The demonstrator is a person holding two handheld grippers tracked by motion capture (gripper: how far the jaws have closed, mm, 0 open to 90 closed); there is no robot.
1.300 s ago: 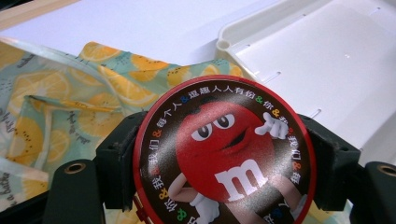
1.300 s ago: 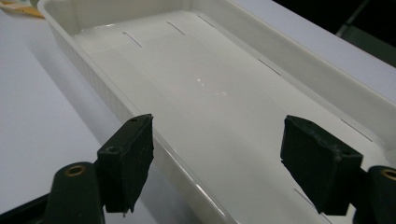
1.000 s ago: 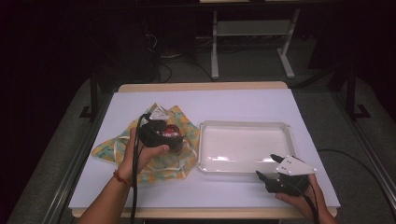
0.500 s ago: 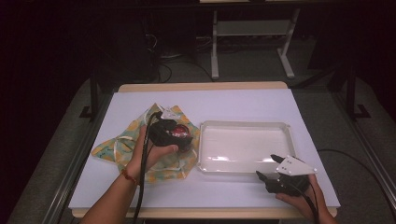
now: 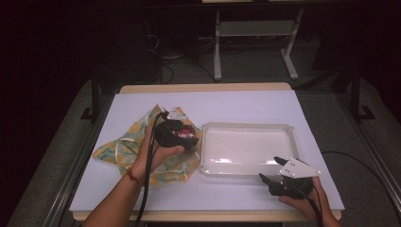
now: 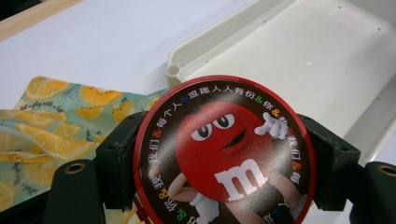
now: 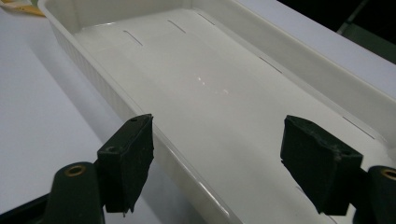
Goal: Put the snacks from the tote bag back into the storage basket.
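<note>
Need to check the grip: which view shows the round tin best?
Left gripper view: the tin sits close up between the left tongs' jaws. The high view shows it small, over the cloth.

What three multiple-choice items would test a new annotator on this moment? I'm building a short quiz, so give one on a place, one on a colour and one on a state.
1. Where does the white tray lie relative to the lemon-print cloth?
A. On the person's right of it
B. On top of it
C. On the person's left of it

2. What colour is the rim of the round tin?
A. Blue
B. Red
C. Green

3. What state is the right gripper in?
A. Shut on the tray
B. Shut on the cloth
C. Open

Answers:
1 A: the high view shows the tray beside the cloth, toward the right hand.
2 B: the left gripper view shows a red edge around the lid.
3 C: its fingers stand wide apart over the tray's near wall, holding nothing, while the left gripper clamps the tin.
</note>
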